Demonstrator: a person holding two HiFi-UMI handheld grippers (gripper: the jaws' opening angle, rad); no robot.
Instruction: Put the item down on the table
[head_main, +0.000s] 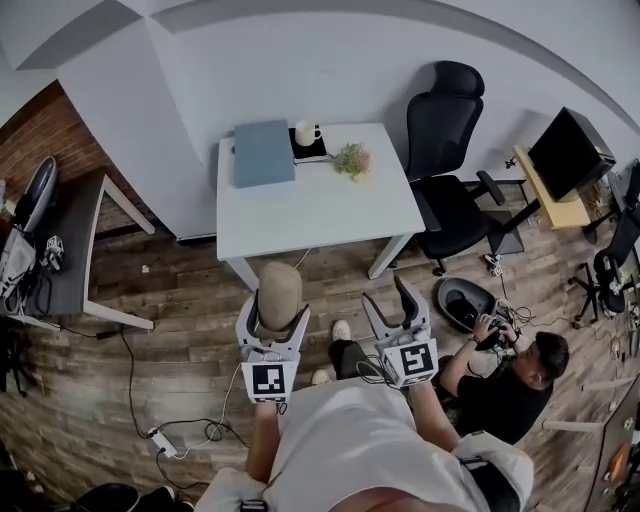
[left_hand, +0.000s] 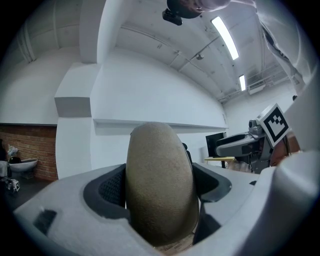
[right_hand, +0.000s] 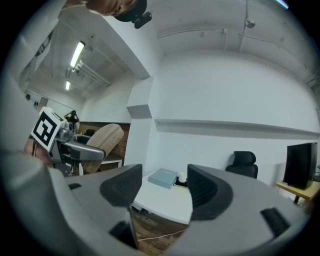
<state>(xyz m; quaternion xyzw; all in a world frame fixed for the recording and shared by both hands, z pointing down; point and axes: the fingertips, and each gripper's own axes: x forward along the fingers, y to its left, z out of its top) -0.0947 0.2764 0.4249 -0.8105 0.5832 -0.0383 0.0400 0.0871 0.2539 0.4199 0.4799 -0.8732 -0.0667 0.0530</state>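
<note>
A tan, oval, fuzzy-skinned item (head_main: 279, 292) stands on end between the jaws of my left gripper (head_main: 275, 312), which is shut on it, above the wooden floor just short of the white table (head_main: 320, 205). In the left gripper view the item (left_hand: 159, 185) fills the gap, with both pads against its sides. My right gripper (head_main: 390, 300) is beside it, open and empty. Between its spread jaws, the right gripper view (right_hand: 165, 187) shows the table (right_hand: 167, 202) ahead and the item (right_hand: 102, 140) off to the left.
On the table's far edge lie a blue folder (head_main: 264, 152), a white mug (head_main: 306, 133) on a dark pad and a small plant (head_main: 352, 160). A black office chair (head_main: 445, 170) stands right of it. A person (head_main: 510, 378) sits on the floor at right. Cables and a power strip (head_main: 165, 440) lie at left.
</note>
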